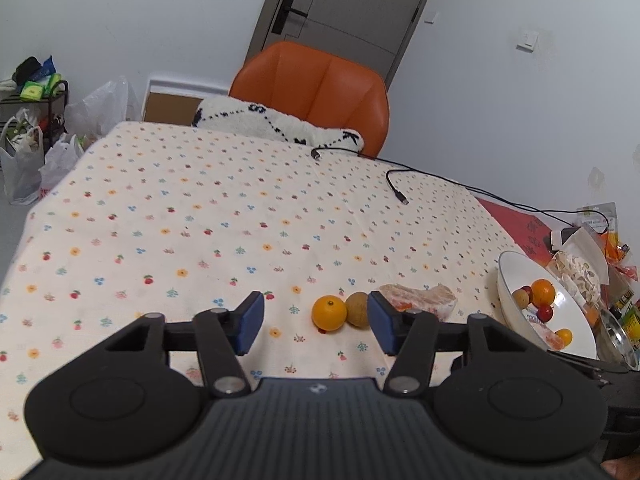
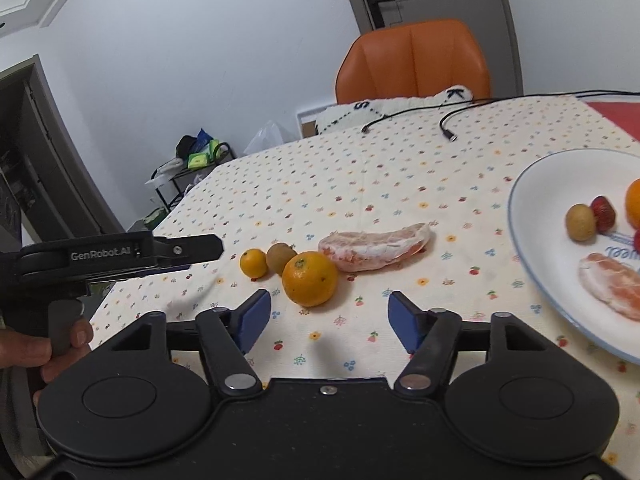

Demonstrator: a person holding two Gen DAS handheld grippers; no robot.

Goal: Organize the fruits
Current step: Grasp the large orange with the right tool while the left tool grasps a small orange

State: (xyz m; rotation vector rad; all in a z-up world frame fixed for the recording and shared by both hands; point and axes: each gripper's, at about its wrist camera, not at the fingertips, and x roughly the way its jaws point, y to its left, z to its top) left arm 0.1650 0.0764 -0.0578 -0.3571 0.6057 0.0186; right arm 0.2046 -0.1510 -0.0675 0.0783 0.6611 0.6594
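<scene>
On the flowered tablecloth lie a small orange, a brown kiwi, a large orange and a peeled pomelo segment. My left gripper is open, with the small orange just beyond its fingertips. Its right finger hides the large orange in the left wrist view. My right gripper is open and empty, just short of the large orange. To the right stands a white plate holding an orange, a kiwi, red fruits and a pomelo piece.
Two black cables lie at the table's far side. An orange chair with a white cushion stands behind it. Packets and a metal bowl crowd the right edge. A hand holds the left gripper.
</scene>
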